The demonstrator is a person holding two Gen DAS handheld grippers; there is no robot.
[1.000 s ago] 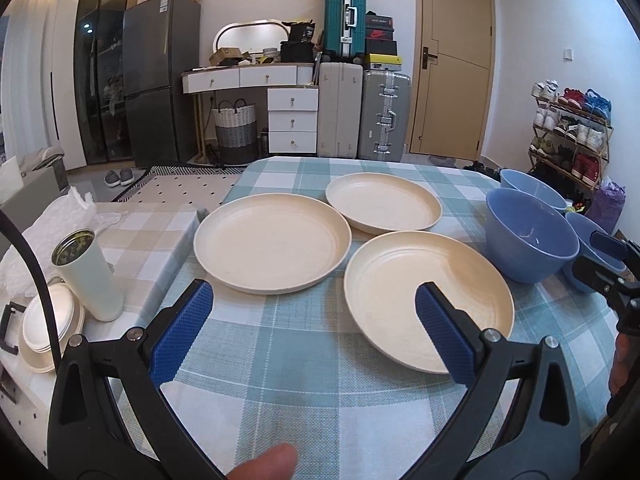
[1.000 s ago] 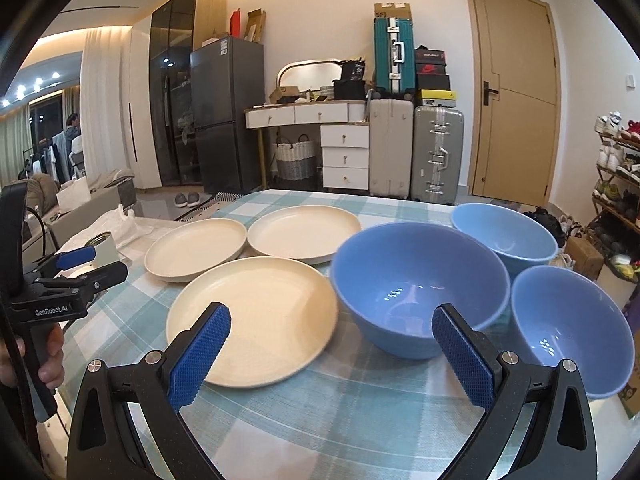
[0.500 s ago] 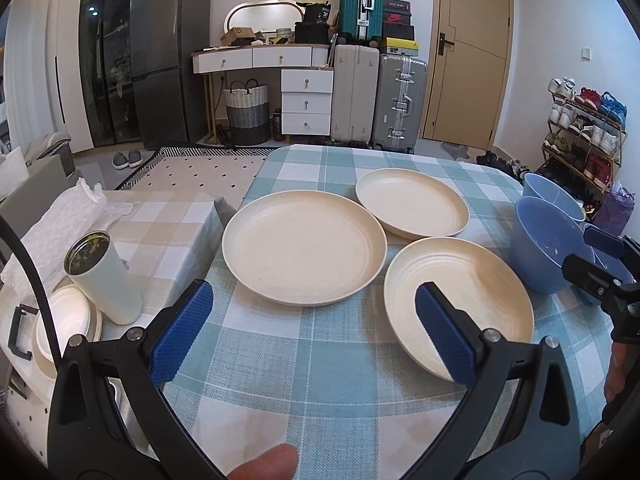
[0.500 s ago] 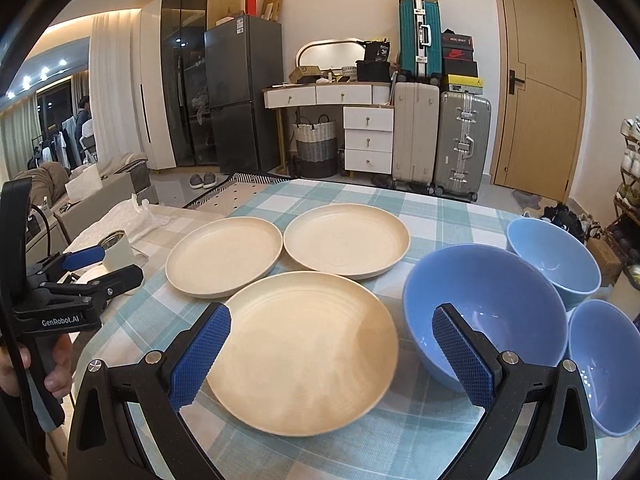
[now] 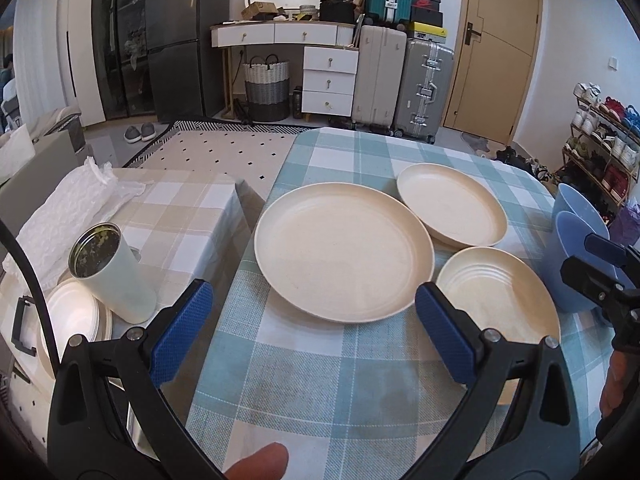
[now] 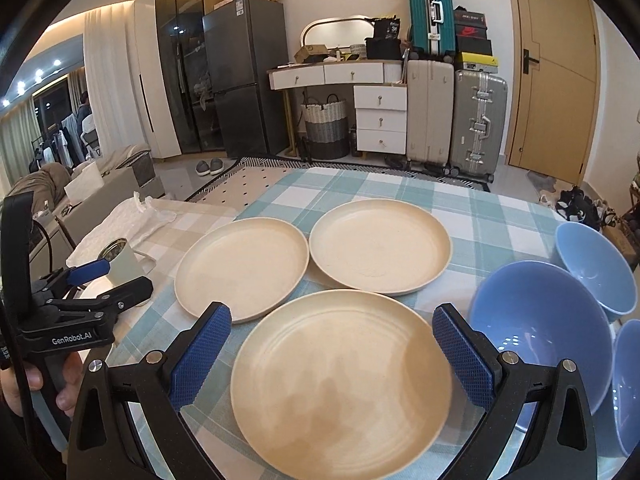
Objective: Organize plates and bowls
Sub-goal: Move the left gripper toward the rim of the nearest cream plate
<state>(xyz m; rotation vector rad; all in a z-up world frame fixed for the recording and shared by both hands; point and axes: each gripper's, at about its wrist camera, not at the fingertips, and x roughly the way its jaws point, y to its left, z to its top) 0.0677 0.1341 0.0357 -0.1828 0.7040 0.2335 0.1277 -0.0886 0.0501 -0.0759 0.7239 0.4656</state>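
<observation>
Plates (image 6: 340,384), three, cream, are lying spread on the checked table (image 5: 320,380); blue bowls (image 6: 540,332) are sitting at its right edge. Right gripper (image 6: 332,352) and left gripper (image 5: 312,332) are hovering wide open, empty. Risk: thin rims slipping from a shallow pinch.

I see a white tumbler (image 5: 112,270) standing on a beige-checked side surface (image 5: 188,208). Left of the tumbler lies crumpled bubble wrap (image 5: 68,208); behind it, well apart, stand a dark fridge (image 5: 180,36), a woven basket (image 5: 266,86) and suitcases (image 5: 404,80).
</observation>
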